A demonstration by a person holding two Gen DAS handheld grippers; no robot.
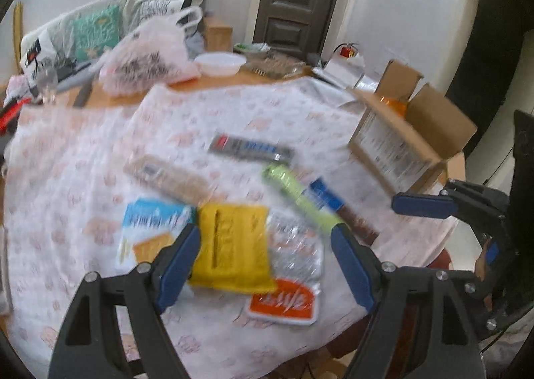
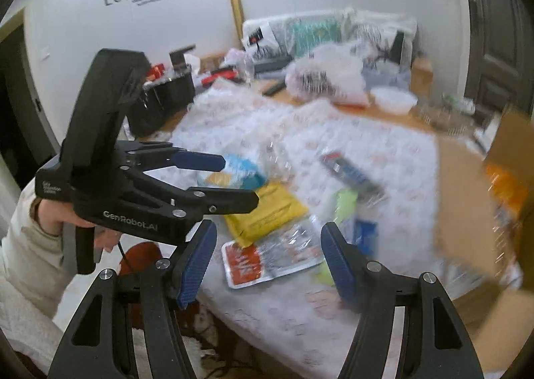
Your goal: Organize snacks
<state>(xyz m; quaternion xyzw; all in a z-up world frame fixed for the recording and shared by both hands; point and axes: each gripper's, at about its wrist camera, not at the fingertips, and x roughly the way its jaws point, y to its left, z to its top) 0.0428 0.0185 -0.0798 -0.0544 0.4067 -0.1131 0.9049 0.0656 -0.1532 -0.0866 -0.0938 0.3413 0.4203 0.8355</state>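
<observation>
Above table, approach step: left gripper and right gripper jaws open, empty. Next: descend on yellow packet, carry to cardboard box.

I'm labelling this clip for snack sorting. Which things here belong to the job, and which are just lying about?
Job:
yellow packet
blue-and-white packet
orange-labelled clear packet
green stick pack
cardboard box
left gripper
right gripper

Lying about:
white bowl
plastic bag
fire extinguisher
</observation>
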